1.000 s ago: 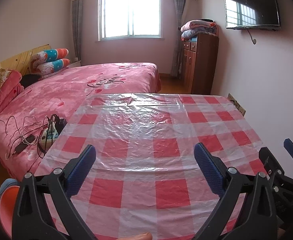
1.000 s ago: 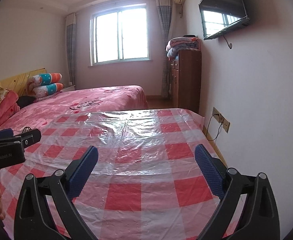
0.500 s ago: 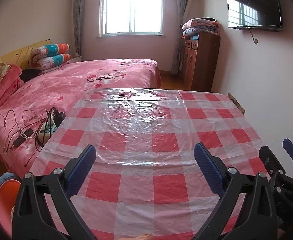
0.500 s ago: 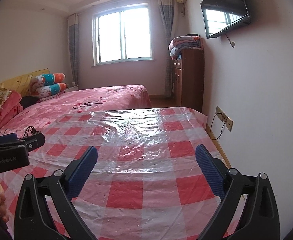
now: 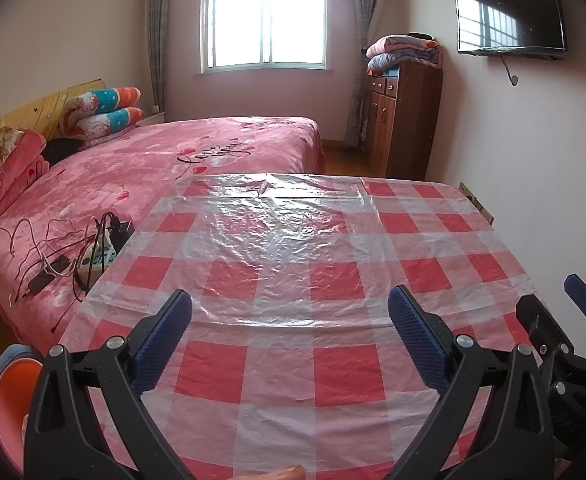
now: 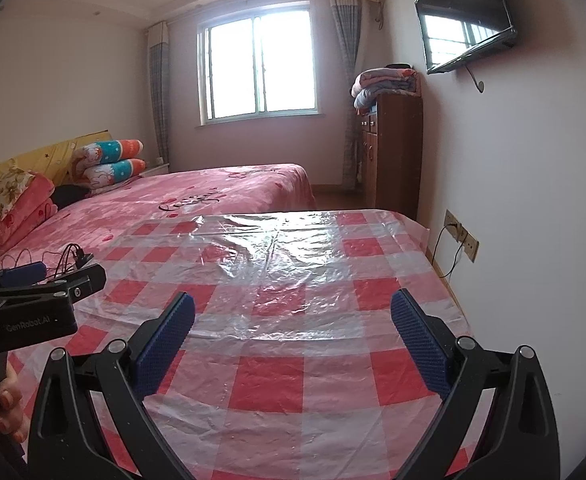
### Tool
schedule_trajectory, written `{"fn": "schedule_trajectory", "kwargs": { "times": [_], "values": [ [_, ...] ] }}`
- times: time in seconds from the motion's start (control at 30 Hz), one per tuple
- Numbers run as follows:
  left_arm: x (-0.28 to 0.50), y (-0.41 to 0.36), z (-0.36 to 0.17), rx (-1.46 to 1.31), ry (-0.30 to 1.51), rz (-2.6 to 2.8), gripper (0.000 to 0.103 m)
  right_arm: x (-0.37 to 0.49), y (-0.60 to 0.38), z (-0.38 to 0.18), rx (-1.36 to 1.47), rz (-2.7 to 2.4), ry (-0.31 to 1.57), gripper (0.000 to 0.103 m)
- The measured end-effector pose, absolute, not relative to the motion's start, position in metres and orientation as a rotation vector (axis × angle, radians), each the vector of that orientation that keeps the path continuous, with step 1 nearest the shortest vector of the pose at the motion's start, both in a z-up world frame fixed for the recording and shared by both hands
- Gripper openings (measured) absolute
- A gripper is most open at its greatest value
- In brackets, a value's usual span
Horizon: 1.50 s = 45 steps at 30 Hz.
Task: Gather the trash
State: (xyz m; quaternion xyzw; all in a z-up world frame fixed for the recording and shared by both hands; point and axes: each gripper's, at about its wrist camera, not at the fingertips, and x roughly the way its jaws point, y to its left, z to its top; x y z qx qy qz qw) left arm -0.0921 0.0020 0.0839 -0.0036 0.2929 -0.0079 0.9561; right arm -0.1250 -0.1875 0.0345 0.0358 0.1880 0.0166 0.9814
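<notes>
No trash shows in either view. My left gripper point(image 5: 289, 320) is open and empty above the near part of a table with a red-and-white checked plastic cloth point(image 5: 293, 248). My right gripper point(image 6: 293, 324) is open and empty over the same cloth point(image 6: 293, 280), further right. The right gripper's body shows at the right edge of the left wrist view point(image 5: 573, 340). The left gripper's body shows at the left edge of the right wrist view point(image 6: 33, 300).
A pink bed point(image 5: 153, 168) lies left of and behind the table, with a power strip and tangled cables point(image 5: 73, 252) on it. An orange bin point(image 5: 9, 400) stands low at the left. A wooden cabinet point(image 5: 405, 120) and wall-mounted TV point(image 5: 509, 8) are at the right wall.
Both grippers have drawn back and risen slightly, so more of the table's near part shows. Both stay open.
</notes>
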Motion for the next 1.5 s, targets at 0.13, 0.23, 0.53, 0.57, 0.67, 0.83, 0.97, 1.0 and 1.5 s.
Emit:
{"fn": "schedule_trajectory", "kwargs": {
  "times": [0.13,0.23,0.53,0.57,0.67,0.83,0.97,1.0,1.5],
  "values": [
    [-0.092,0.003,0.083,-0.006,0.595,-0.016,0.099,-0.125,-0.187,0.035,0.077,0.046,0.382,0.097],
    [-0.091,0.003,0.082,-0.008,0.598,-0.013,0.099,-0.125,-0.187,0.035,0.08,0.052,0.386,0.097],
    [-0.087,0.005,0.074,-0.007,0.608,-0.013,0.099,-0.122,-0.186,0.034,0.09,0.068,0.404,0.097],
    [-0.087,0.005,0.074,-0.007,0.608,-0.013,0.099,-0.121,-0.186,0.034,0.092,0.07,0.404,0.097],
    [-0.086,0.006,0.072,-0.004,0.61,-0.011,0.099,-0.119,-0.185,0.033,0.097,0.077,0.414,0.097],
    [-0.084,0.007,0.068,-0.003,0.617,-0.01,0.099,-0.115,-0.184,0.032,0.102,0.08,0.428,0.097],
    [-0.08,0.008,0.063,0.0,0.635,-0.006,0.099,-0.113,-0.183,0.03,0.105,0.076,0.445,0.097],
    [-0.08,0.008,0.062,-0.001,0.638,-0.005,0.099,-0.112,-0.183,0.029,0.103,0.072,0.453,0.097],
    [-0.018,0.006,0.009,-0.064,0.912,-0.029,0.099,-0.063,-0.179,-0.005,0.103,0.022,0.757,0.097]
  ]
}}
